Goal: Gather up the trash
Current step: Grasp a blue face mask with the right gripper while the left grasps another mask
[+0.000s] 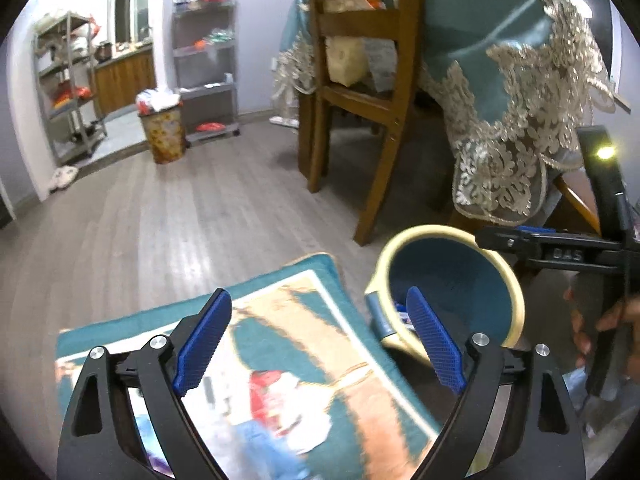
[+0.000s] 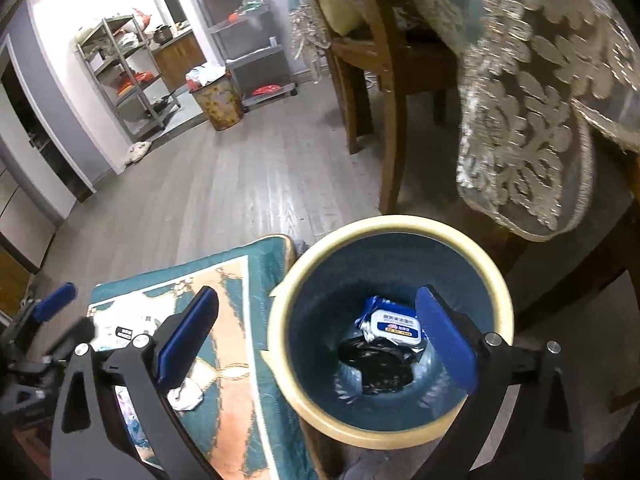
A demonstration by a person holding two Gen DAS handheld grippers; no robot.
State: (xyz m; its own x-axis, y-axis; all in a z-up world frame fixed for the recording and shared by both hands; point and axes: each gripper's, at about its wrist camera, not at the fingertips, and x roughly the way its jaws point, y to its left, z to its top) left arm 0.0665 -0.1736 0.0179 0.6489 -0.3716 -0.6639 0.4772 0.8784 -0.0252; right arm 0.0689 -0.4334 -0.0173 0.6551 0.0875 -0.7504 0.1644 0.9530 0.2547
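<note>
Beside the chair, left wrist view: left gripper (image 1: 320, 340) spread wide, nothing between the blue pads, hanging over the patterned cushion (image 1: 288, 340).
Bin, same view: cream-rimmed bin (image 1: 516, 308) just to the right of the tongs, mouth tilted toward the camera; right-hand pad overlaps its near rim.
Other tool, same view: right gripper's black body at the far right edge, a hand (image 1: 608, 320) on it.
Trash on cushion, same view: smeared by blur, possibly paper scraps below the tongs; hard to tell.
Right wrist view, tongs: right gripper (image 2: 316, 336) wide open, empty, straddling the bin's near-left rim, one pad over the cushion, one over the bin's mouth.
Bin contents: wipes packet (image 2: 394, 322) and a dark crumpled bag (image 2: 376, 364) lying at the bottom.
Remaining trash: white crumpled wad (image 2: 186, 396) on the cushion, just below the left-hand pad, left of the bin; no clear long axis.
Deciding relation: wad lies close under the right tongs, yet left gripper (image 2: 52, 308) sits nearer that side; short carry rightward to the bin either way.
</note>
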